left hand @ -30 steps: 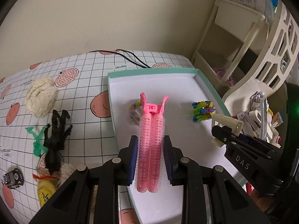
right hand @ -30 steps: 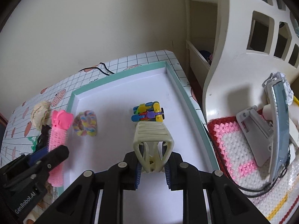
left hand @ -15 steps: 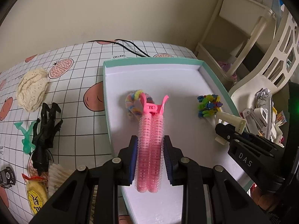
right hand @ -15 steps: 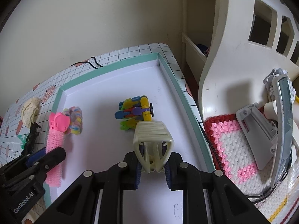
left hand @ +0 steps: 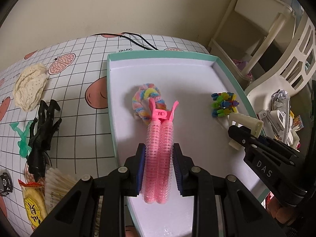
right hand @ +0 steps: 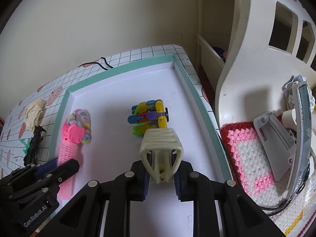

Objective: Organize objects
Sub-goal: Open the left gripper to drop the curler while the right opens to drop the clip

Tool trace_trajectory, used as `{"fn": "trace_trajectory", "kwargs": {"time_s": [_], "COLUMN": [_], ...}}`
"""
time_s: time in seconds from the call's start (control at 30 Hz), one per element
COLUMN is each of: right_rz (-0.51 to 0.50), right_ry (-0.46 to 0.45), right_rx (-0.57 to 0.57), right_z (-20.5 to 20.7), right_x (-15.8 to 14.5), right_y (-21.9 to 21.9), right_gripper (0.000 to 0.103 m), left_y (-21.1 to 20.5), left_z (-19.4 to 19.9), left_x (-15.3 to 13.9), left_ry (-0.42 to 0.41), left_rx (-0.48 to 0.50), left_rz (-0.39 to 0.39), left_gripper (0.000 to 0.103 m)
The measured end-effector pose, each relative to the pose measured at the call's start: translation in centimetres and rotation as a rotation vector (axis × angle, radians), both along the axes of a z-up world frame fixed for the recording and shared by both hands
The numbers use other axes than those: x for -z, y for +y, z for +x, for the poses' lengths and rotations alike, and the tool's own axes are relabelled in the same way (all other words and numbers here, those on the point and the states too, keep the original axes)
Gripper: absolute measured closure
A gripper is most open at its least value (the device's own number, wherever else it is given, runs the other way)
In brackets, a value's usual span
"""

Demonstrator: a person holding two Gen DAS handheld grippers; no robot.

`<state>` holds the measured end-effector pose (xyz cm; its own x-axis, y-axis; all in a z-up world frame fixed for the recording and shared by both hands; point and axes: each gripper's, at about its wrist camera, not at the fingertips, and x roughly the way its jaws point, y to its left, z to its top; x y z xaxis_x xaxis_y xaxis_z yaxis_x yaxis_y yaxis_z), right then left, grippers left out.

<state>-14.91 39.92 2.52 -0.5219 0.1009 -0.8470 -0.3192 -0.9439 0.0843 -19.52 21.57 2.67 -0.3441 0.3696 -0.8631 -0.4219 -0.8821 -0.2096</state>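
A pink roller clip (left hand: 158, 156) is pinched between the blue-padded fingers (left hand: 140, 167) of the left gripper (left hand: 158, 169), its rollers lengthwise between the pads and its pink handles pointing forward. The clip is held over the white floor of a teal-rimmed tray (left hand: 158, 55), near the tray's left wall. The clip's handles overlap a pastel scrunchie (left hand: 145, 100) that lies in the tray just ahead. From the right wrist view the same clip (right hand: 68, 150) is seen beside the scrunchie (right hand: 83, 122), with the left gripper (right hand: 53, 169) closed on its rear end.

A cream claw clip (right hand: 161, 154) is gripped between the fingers (right hand: 178, 185) of the right gripper (right hand: 161, 185), the clip's ribbed back facing forward. It is held above the tray (right hand: 122, 69), just behind a multicoloured block toy (right hand: 149, 116) that rests on the tray floor, right of centre. In the left wrist view the right gripper (left hand: 242, 130) and the claw clip (left hand: 245, 121) are seen at the tray's right side, close to the toy (left hand: 224, 106).

The tray lies on a counter (left hand: 79, 130) covered with a grid-and-fruit cloth. Left of the tray, a cream knitted piece (left hand: 29, 86), a black claw clip (left hand: 42, 136), a green clip (left hand: 22, 138), a pack of cotton swabs (left hand: 56, 185) and a yellow snack packet (left hand: 33, 203) are spread on the cloth. A black cable (left hand: 136, 39) runs across the far edge.
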Motion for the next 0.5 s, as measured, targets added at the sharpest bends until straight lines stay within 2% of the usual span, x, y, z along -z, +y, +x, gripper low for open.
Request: {"fn": "trace_trajectory", "kwargs": {"time_s": [0.27, 0.37, 0.4, 0.5], "right_rz": [-0.013, -0.01, -0.009, -0.013], "right_ry": [0.008, 0.016, 0.019, 0.02], "right_rx": [-0.014, -0.015, -0.018, -0.015], "right_z": [-0.1, 0.0, 0.0, 0.1], "right_x": [-0.4, -0.8, -0.9, -1.1], "right_y": [-0.2, -0.3, -0.4, -0.4], "right_gripper": [0.078, 0.07, 0.07, 0.07], "left_y": [0.0, -0.1, -0.2, -0.2], "left_z": [-0.1, -0.1, 0.0, 0.0], "left_x": [-0.2, -0.8, -0.9, -1.2], "left_ry": [-0.026, -0.021, -0.019, -0.019], "left_rx": [0.001, 0.001, 0.001, -0.001], "left_rz": [0.011, 0.022, 0.024, 0.031], "left_gripper": [0.074, 0.068, 0.063, 0.063]}}
